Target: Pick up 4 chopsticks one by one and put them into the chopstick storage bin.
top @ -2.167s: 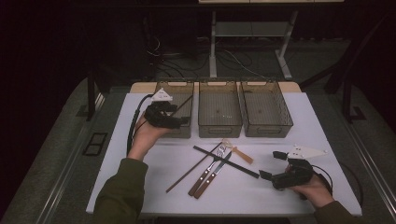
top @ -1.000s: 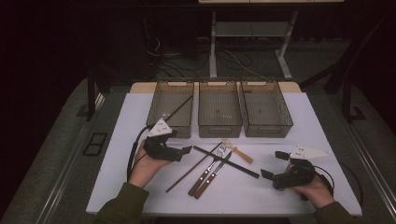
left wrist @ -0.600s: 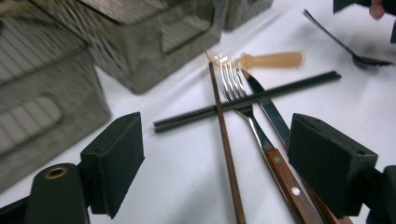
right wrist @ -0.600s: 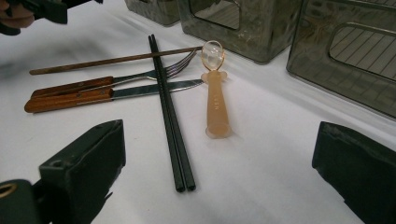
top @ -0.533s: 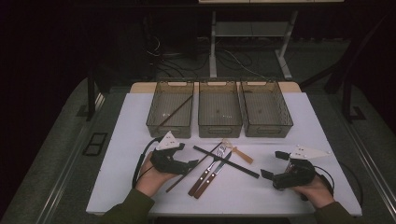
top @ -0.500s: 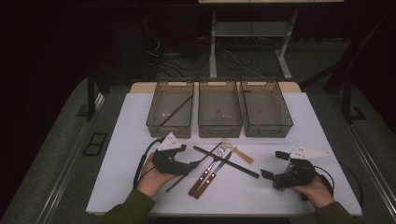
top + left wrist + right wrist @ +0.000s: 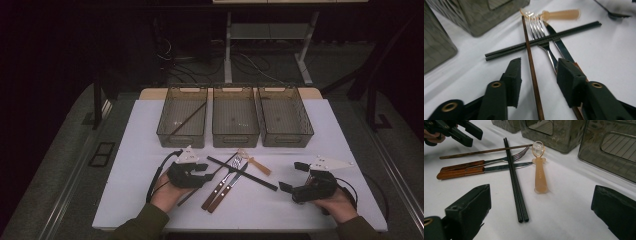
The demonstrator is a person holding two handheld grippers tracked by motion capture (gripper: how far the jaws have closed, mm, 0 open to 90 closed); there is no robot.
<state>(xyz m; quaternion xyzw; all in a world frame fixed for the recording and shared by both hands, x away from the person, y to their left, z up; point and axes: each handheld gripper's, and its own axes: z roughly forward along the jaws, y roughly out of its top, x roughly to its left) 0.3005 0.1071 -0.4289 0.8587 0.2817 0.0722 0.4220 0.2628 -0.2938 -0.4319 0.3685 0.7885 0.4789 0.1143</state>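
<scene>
A brown chopstick (image 7: 531,62) lies on the white table (image 7: 135,150), and my left gripper (image 7: 540,77) stands open with one jaw on each side of it, not closed on it. Seen from above, that left gripper (image 7: 206,173) sits at the left end of the cutlery pile. A pair of black chopsticks (image 7: 242,173) crosses a wooden-handled fork (image 7: 541,32) and knife (image 7: 559,42). An amber plastic spoon (image 7: 540,175) lies beside them. My right gripper (image 7: 292,177) rests open at the right, its jaws (image 7: 541,216) wide apart and holding nothing.
Three clear bins stand in a row at the back: the left bin (image 7: 165,131) holds one brown chopstick (image 7: 187,119), the middle bin (image 7: 235,136) and right bin (image 7: 287,137) look bare inside. Cables trail from both grippers.
My left gripper has come back from the left bin and dropped to the table, ending with its jaws around the brown chopstick. The right gripper has stayed put.
</scene>
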